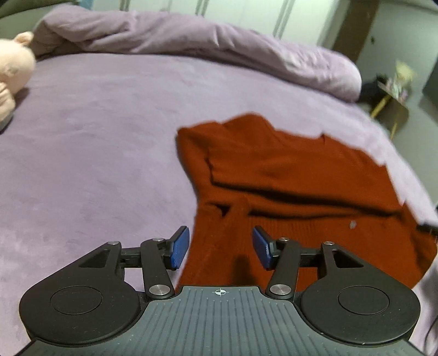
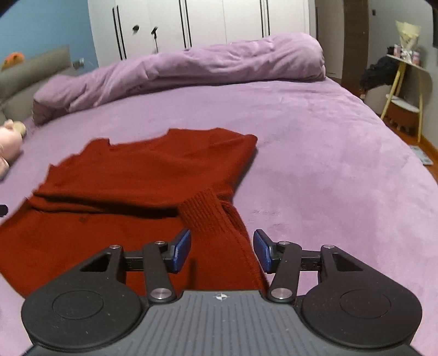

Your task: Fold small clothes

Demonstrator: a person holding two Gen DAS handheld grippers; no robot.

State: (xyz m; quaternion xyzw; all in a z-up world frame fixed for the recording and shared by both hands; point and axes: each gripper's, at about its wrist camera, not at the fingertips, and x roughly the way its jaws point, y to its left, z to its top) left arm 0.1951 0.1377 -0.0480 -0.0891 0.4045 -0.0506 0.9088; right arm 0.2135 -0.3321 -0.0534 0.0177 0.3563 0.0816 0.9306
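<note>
A rust-red knitted sweater (image 1: 287,175) lies spread on the bed (image 1: 95,137), which is covered in a lilac sheet. In the left wrist view it fills the centre and right of the frame; in the right wrist view the same sweater (image 2: 142,178) takes up the centre and lower left. Its sleeves are laid across the body, making dark creases that run side to side through the middle of the garment.

The left tool (image 1: 220,250) sits low at the bottom of its frame with its blue pads (image 1: 179,250) spread apart, holding nothing; the sweater's left edge and a sleeve run between them. The right tool (image 2: 221,253) is likewise spread wide and holds nothing, with a ribbed cuff (image 2: 202,210) just ahead of it and the sleeve passing between the pads.

A rumpled lilac duvet (image 2: 191,65) is heaped along the far side of the bed, across the top of both frames. A pale pink plush toy (image 1: 12,74) rests at the upper left edge of the left view. White wardrobe doors (image 2: 191,22) stand behind the bed, and a small yellow-legged side table (image 2: 405,90) is at the right edge.
</note>
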